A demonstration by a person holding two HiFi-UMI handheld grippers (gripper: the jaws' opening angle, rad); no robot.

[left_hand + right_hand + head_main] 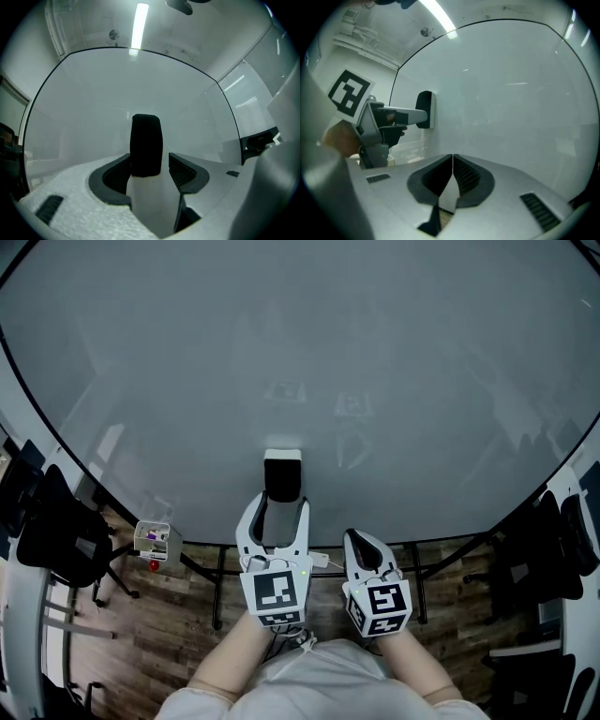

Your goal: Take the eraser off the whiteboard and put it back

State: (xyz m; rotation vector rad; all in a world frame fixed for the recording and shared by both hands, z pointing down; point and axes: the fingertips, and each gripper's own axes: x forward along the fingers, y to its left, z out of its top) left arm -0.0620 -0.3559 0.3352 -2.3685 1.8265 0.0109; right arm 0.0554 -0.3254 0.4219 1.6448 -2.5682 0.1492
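Note:
The whiteboard (300, 362) fills most of the head view. A black eraser (282, 480) with a white edge sits flat against its lower middle. My left gripper (278, 512) has its jaws wide apart, one on each side of the eraser. In the left gripper view the eraser (146, 145) stands between the pads, with a thin gap showing at the right pad (182, 169). The right gripper view shows the left gripper (393, 117) reaching the eraser (424, 110) at the board. My right gripper (364, 542) hangs just right of it, shut and empty (453, 161).
Black office chairs stand at the left (56, 531) and right (548, 549) of the board. A small box of markers (152, 538) sits by the board's lower left edge. The board's stand legs (217, 587) rest on the wooden floor below.

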